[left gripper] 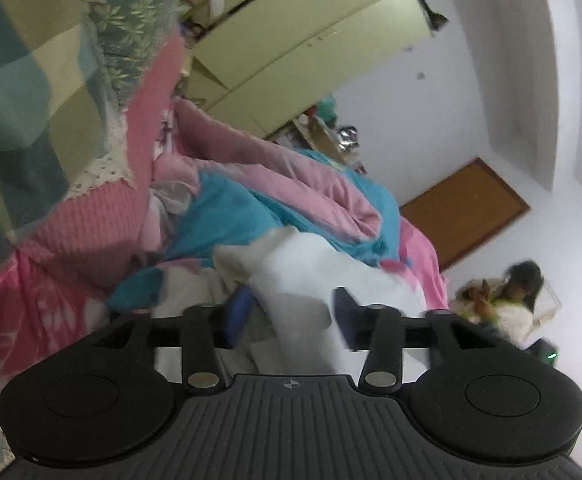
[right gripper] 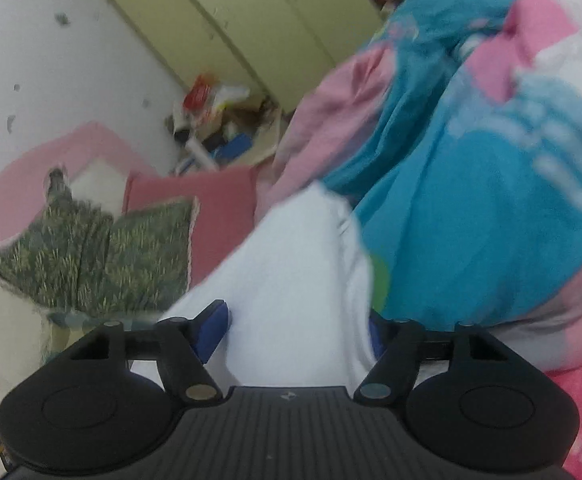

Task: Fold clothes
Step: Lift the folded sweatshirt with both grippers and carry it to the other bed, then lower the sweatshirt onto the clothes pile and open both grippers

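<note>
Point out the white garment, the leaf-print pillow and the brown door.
white garment (right gripper: 291,272), right wrist view, middle of the cloth
leaf-print pillow (right gripper: 143,256), right wrist view, its face
brown door (left gripper: 467,208), left wrist view, panel centre

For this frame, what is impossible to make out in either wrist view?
- Left wrist view: whether the left gripper pads press the white garment; motion blur smears the fingers.
- Right wrist view: the far fingertip of the right gripper; white cloth covers it.
- Both views: what kind of garment it is; only a bunched part shows.
- Left wrist view: what the person holds; small and blurred.
</note>
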Tool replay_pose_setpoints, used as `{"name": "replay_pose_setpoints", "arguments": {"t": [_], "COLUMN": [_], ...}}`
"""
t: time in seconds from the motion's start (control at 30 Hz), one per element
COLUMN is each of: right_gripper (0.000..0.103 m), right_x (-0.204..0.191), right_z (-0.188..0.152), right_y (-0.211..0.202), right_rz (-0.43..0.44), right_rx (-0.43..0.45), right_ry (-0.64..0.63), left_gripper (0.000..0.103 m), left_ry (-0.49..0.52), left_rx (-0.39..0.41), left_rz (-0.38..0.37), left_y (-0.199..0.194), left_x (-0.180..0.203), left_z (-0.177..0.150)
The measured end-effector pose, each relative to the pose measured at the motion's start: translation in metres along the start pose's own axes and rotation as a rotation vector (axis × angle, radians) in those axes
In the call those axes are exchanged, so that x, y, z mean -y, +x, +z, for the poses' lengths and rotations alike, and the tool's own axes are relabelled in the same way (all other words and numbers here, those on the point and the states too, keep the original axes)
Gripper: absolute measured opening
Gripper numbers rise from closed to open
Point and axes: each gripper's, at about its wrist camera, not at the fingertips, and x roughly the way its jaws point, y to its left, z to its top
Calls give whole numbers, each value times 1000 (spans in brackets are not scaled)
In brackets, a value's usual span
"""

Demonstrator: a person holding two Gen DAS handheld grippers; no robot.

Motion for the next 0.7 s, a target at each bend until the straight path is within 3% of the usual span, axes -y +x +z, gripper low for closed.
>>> {"name": "replay_pose_setpoints", "arguments": {"t": [0.07, 0.1, 0.17, 0.2, 0.23, 0.33, 0.37, 0.43, 0.47, 0.53, 0.6, 0.7], "right_gripper": [99, 101, 101, 99, 97, 96, 96, 96, 95, 94, 101, 101], "right_x": [1, 3, 4, 3, 2, -9, -13, -19, -21, -20, -10, 35], "right_z": [5, 8, 10, 9, 6, -6, -8, -10, -12, -22, -38, -57], "right_y": [-32, -46, -49, -48, -46, -52, -51, -40, -31, -2, 28, 35], "right_rz": [12, 20, -40, -79, -101, -76, -59, -34, -51, -146, -274, -139], "right_rx": [94, 149, 127, 118, 126, 198, 200, 174, 147, 86, 28, 29], "right_ry": [20, 26, 28, 17, 2, -62, -83, -115, -124, -153, -188, 72], "left_gripper": [59, 58, 52, 50, 51, 58, 58, 57, 55, 43, 30, 30], "left_ry": [-6, -28, -64, -31, 17, 234, 296, 376, 415, 362, 290, 348], "left_rx": [-33, -11, 122, 197, 276, 449, 430, 247, 148, 29, 37, 73], "left_rz": [-8, 25, 67, 64, 53, -76, -128, -173, -149, -50, -17, 15], "left_y": [10, 12, 2, -6, -15, -28, -20, 18, 40, 76, 88, 85], "left_x": [0, -2, -3, 2, 11, 47, 59, 76, 79, 50, 15, 5], "left_z": [-2, -4, -7, -8, -8, -14, -14, -14, -18, -32, -41, -44]}}
